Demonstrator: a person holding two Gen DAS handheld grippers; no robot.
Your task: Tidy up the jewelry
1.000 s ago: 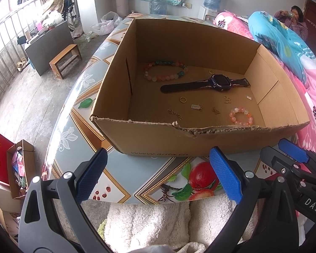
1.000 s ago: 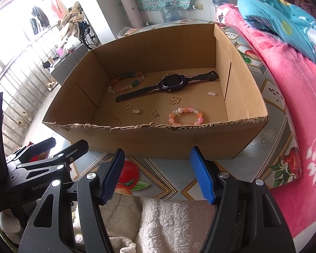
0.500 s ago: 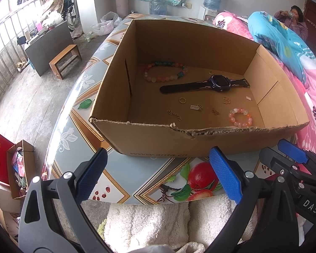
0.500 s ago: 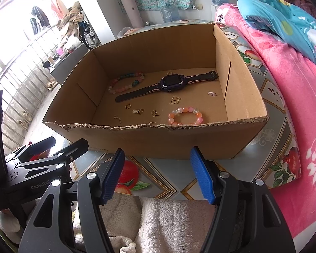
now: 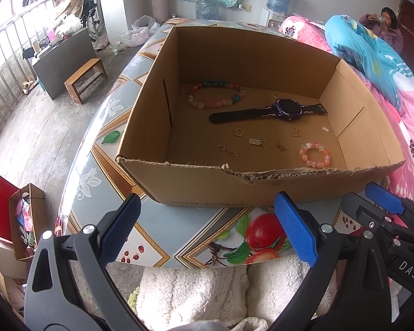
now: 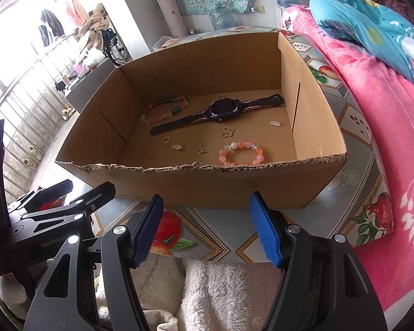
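Cardboard box (image 5: 207,184): matt brown corrugated board, near rim torn and ragged. Watch (image 5: 287,109): dark matt strap, glossy plastic face. Small bracelet (image 6: 241,153): smooth, glossy pink and orange beads. Long bracelet (image 5: 215,96): polished beads, some translucent. Ring (image 5: 238,131) and chain (image 5: 228,150): shiny gold-coloured metal. Tablecloth (image 5: 96,171): smooth, slightly glossy printed sheet. Left gripper (image 5: 207,231) and right gripper (image 6: 207,230): black matt plastic, with blue textured pads (image 6: 265,230). Blanket (image 6: 386,138): soft pink fleece.

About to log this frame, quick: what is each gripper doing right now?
Left gripper: open, holding nothing, short of the cardboard box.
Right gripper: open, holding nothing, also outside the box.
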